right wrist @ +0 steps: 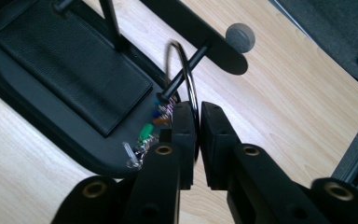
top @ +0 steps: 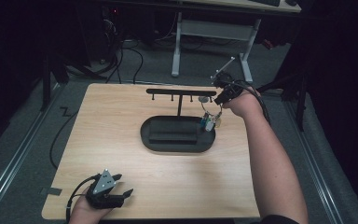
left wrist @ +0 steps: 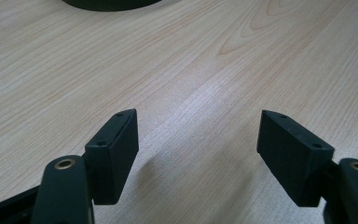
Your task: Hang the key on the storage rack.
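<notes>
Right gripper (right wrist: pixel 196 122) clamped on a metal key ring (right wrist: pixel 182 77) at the black rack's (top: pixel 181 92) right-end peg, over the tray (top: pixel 177 134). Left gripper (left wrist: pixel 198 154) wide open, empty, resting near the table's (top: pixel 121 140) front-left corner.

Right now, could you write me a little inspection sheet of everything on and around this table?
Surface: light wooden table, mostly bare.
Job's things: black stand with an oval base, a padded insert and a crossbar of pegs; a metal key ring with small coloured bits hanging from it, looped over the end peg.
Clutter: nothing seen.
Grippers: right gripper is shut on the key ring at the crossbar's right end; left gripper is open and holds nothing, low over the table's near left corner.
Cables: one trails from each gripper; more lie on the floor behind the table.
Surroundings: dark room, grey floor, white desk legs behind.
</notes>
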`<action>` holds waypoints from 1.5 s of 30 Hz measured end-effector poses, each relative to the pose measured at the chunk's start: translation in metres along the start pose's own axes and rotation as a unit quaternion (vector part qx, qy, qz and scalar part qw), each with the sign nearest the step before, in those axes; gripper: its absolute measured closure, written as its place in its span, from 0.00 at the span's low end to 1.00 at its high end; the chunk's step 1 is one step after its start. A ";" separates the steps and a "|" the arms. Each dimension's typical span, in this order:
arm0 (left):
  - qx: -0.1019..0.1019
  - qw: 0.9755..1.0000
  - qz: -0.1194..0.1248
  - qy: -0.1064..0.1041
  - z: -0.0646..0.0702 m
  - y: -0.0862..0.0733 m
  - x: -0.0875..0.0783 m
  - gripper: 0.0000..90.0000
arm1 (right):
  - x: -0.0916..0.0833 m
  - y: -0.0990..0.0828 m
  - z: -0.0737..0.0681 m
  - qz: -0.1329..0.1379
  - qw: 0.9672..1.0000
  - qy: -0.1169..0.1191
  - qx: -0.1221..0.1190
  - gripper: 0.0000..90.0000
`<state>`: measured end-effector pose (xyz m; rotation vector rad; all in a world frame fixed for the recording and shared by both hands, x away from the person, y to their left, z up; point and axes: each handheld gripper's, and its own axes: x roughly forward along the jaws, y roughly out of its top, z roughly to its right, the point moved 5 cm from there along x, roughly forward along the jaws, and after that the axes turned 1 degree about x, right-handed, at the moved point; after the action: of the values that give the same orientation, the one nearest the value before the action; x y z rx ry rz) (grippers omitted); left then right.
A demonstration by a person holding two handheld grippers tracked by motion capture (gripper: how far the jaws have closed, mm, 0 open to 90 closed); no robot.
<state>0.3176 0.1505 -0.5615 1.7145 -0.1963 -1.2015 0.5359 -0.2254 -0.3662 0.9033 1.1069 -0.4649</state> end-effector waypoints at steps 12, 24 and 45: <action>0.004 1.000 0.001 -0.001 0.001 0.001 0.000 0.33 | -0.010 -0.004 -0.006 0.027 1.000 -0.010 0.009 0.80; 0.006 1.000 0.000 -0.002 0.003 0.001 -0.001 0.33 | -0.004 -0.034 -0.022 0.051 0.998 0.003 0.028 0.60; 0.008 1.000 -0.005 -0.001 0.003 0.000 0.002 0.33 | 0.022 -0.115 -0.033 0.141 0.988 0.013 0.062 0.41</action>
<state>0.3163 0.1474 -0.5625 1.7300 -0.1993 -1.2115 0.4434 -0.2625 -0.4360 1.1580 0.9634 -0.2908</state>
